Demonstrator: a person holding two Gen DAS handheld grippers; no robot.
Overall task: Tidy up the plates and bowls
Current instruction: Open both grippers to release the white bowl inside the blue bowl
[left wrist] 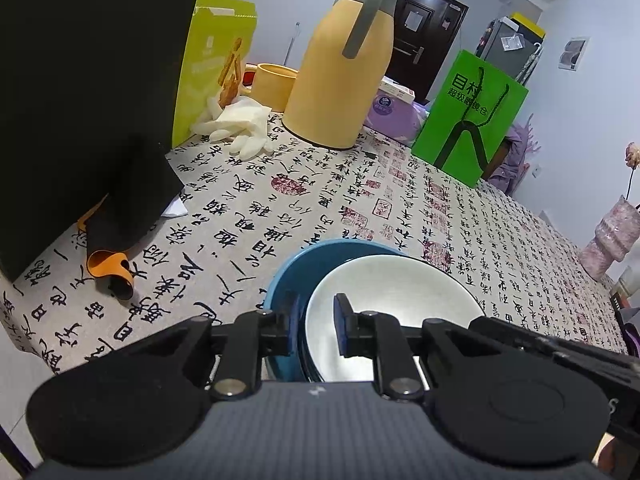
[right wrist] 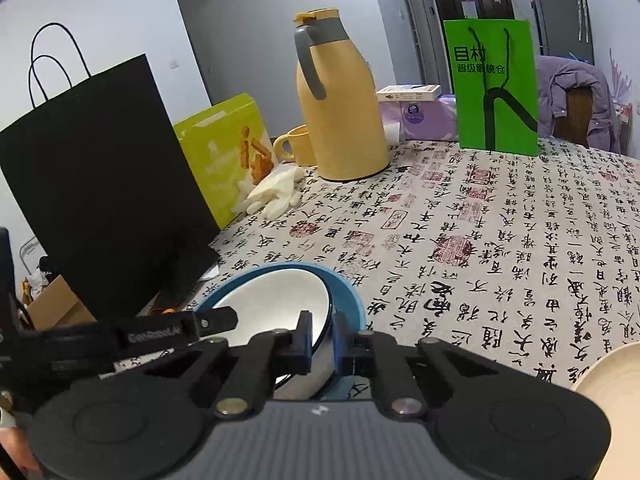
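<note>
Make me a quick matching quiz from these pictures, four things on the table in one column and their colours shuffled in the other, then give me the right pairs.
Things:
1. thermos jug
2. outer bowl
3. paper bag with cord handles at the left
4. bag with white characters by the far edge

Colours:
A. black
B. bright green
C. yellow with a grey handle
D. blue

Pairs: 1-C, 2-D, 3-A, 4-B
</note>
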